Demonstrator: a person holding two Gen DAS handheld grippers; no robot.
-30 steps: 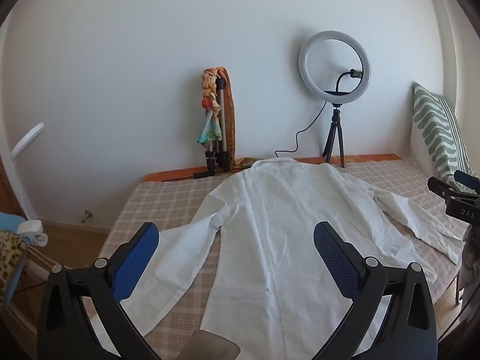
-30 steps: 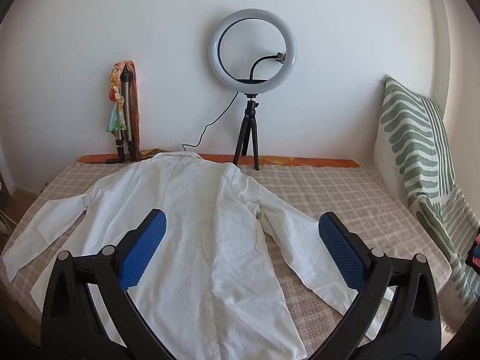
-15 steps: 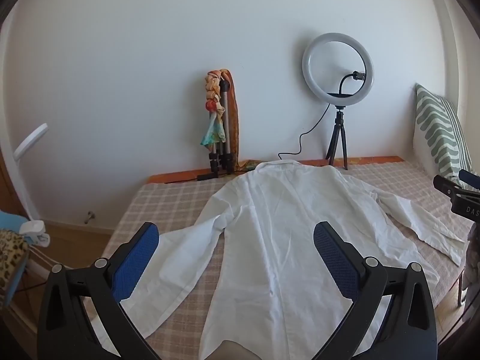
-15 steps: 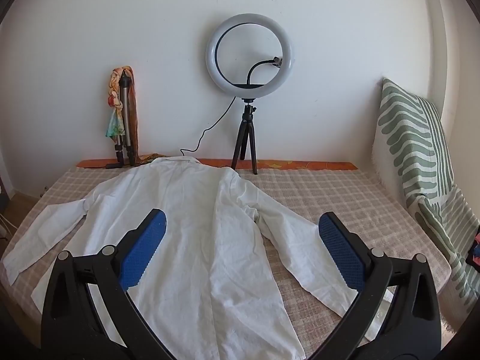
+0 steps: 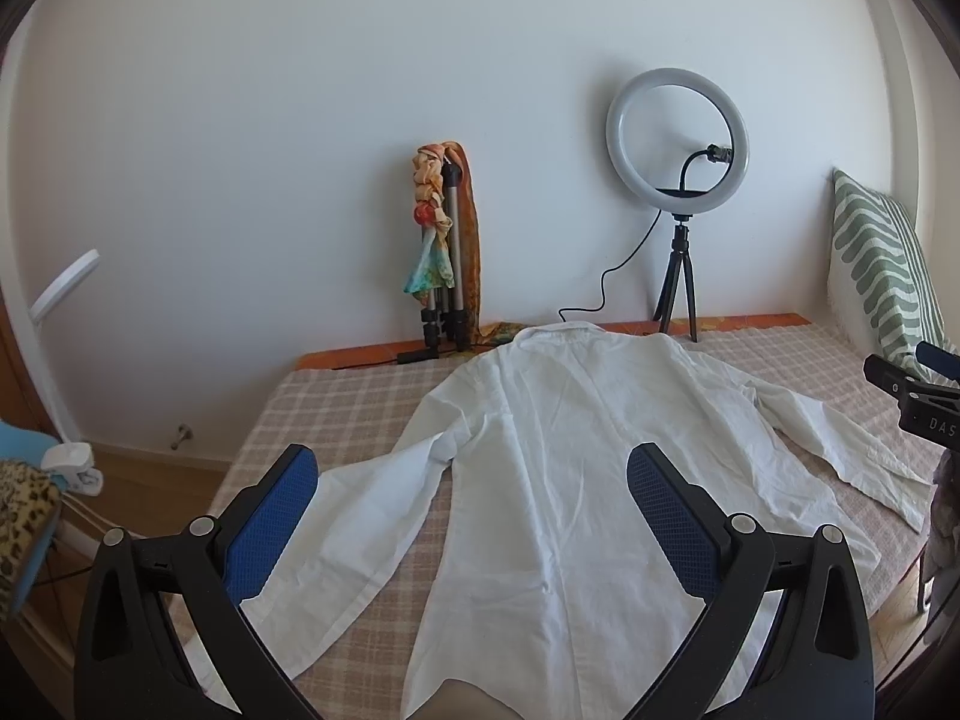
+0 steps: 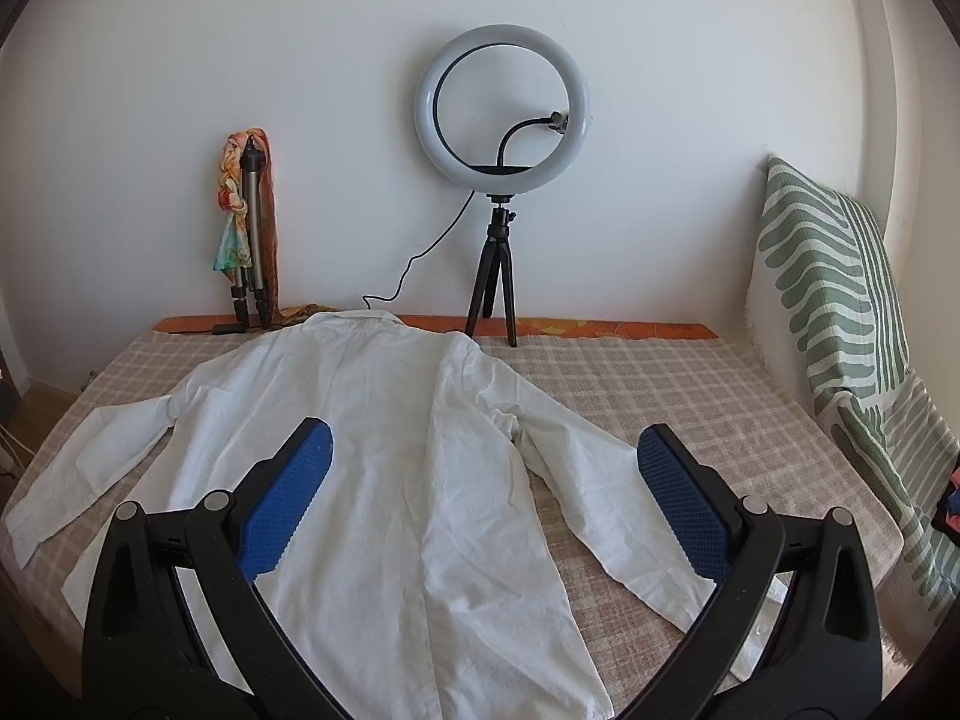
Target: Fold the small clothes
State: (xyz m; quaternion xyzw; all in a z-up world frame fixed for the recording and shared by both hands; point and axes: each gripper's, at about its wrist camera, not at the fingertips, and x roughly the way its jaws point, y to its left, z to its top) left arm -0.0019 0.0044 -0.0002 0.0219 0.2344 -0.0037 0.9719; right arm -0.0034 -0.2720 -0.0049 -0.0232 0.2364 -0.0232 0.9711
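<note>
While your left gripper and right gripper hover spread wide, grasping nothing, the white shirt lies flat mid-frame on the checked bed, collar toward the upper frame, sleeves splayed sideways.

The only readable lettering is "DAS" in pale capitals on a black plastic clamp-like device at the right edge of the left wrist view, beyond the white shirt's sleeve.
</note>
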